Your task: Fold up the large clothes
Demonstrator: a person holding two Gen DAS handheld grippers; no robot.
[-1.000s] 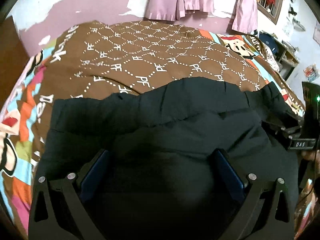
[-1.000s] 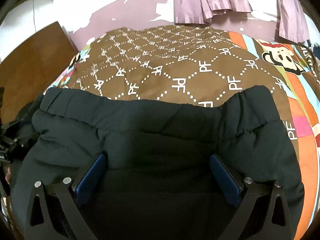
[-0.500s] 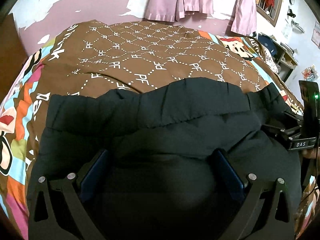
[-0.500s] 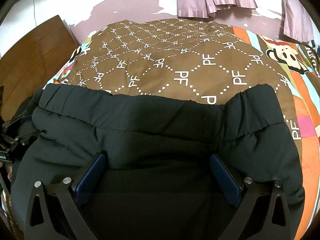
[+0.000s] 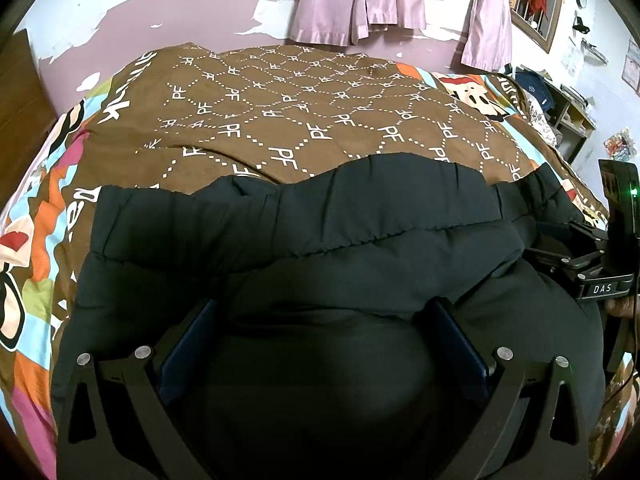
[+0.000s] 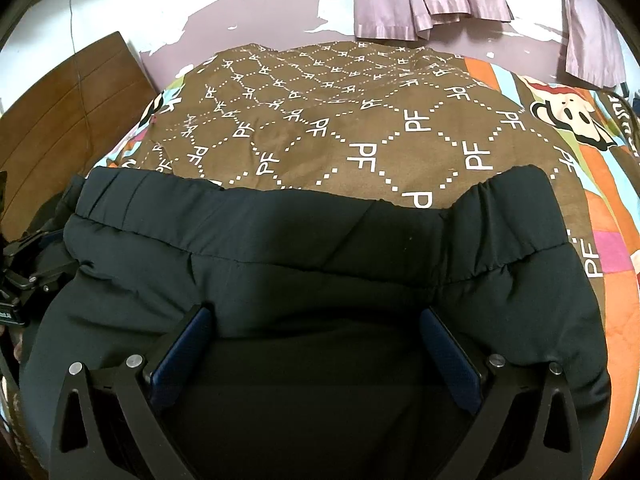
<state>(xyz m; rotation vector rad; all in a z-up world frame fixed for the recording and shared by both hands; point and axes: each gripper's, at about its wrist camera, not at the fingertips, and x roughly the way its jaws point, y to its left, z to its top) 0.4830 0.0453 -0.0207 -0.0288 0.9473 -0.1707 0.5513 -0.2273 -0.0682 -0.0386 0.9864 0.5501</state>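
Observation:
A black padded jacket (image 5: 320,240) lies across the near half of the bed, its elastic hem (image 5: 280,208) pointing to the far side. My left gripper (image 5: 320,320) stands open low over the jacket's left part. Its blue pads (image 5: 188,340) are wide apart with puffy fabric bulging between them and over the tips. My right gripper (image 6: 316,320) stands open the same way over the jacket (image 6: 320,248) on its right part, near the gathered hem corner (image 6: 512,216). Each view shows the other tool's black body at its edge.
The bed has a brown quilt (image 5: 320,112) with white "PF" diamonds and colourful cartoon borders (image 6: 568,112). Pink curtains (image 5: 360,0) hang on the far wall. A wooden headboard (image 6: 60,120) stands at the left, and shelves with clutter (image 5: 560,96) at the right.
Both cameras have shifted slightly over the jacket. The jacket's hem has settled a little flatter and wider on the quilt. The fingers keep the same wide spacing.

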